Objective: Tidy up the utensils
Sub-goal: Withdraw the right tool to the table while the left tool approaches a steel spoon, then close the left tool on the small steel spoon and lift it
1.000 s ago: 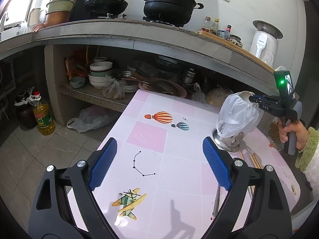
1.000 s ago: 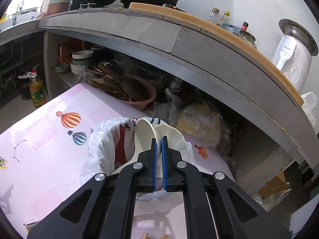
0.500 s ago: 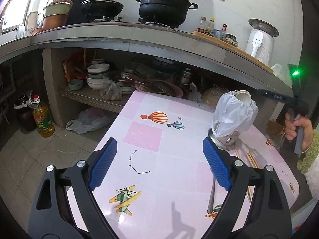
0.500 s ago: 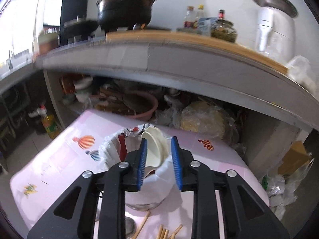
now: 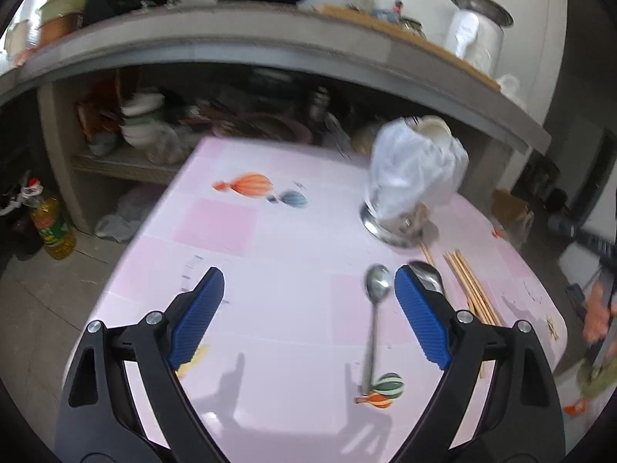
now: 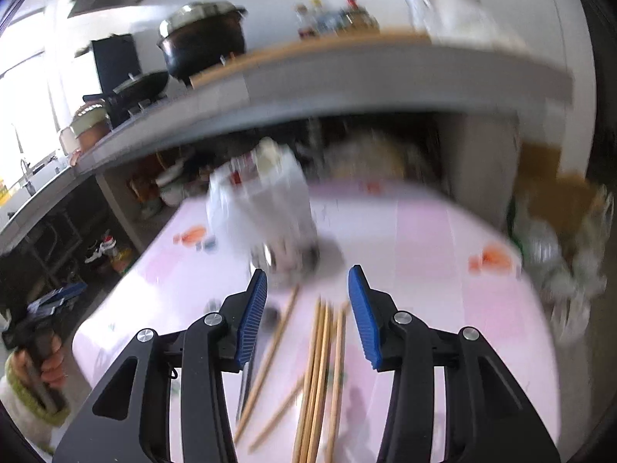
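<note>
My right gripper (image 6: 307, 312), two black arms with blue ribbed pads, hangs above the pale wooden chopsticks (image 6: 322, 366) scattered on the pink patterned tabletop (image 6: 443, 289). Its jaws have just been opening and now stand partly apart with nothing between the pads. The main bundle lies directly below and slightly ahead of the gap, its long axis running along the line my gripper points, towards the steel utensil holder wrapped in a white plastic bag (image 6: 266, 208). One stray stick slants off to the left, near the left pad.

My left gripper (image 5: 308, 314) is spread wide and empty over the same table. A long-handled steel spoon (image 5: 374, 308) lies just inside its right pad, bowl away from me, handle towards me. A second steel spoon bowl (image 5: 426, 276) shows beyond that pad, partly hidden by it.

In my judgement the right hand is the nearer to the chopsticks and the left to the spoon. Because the sticks run lengthwise between the jaws, closing across them should suit; the stray stick may be left out. The holder stands clear beyond, a pale ceramic spoon (image 5: 434, 127) already inside.
</note>
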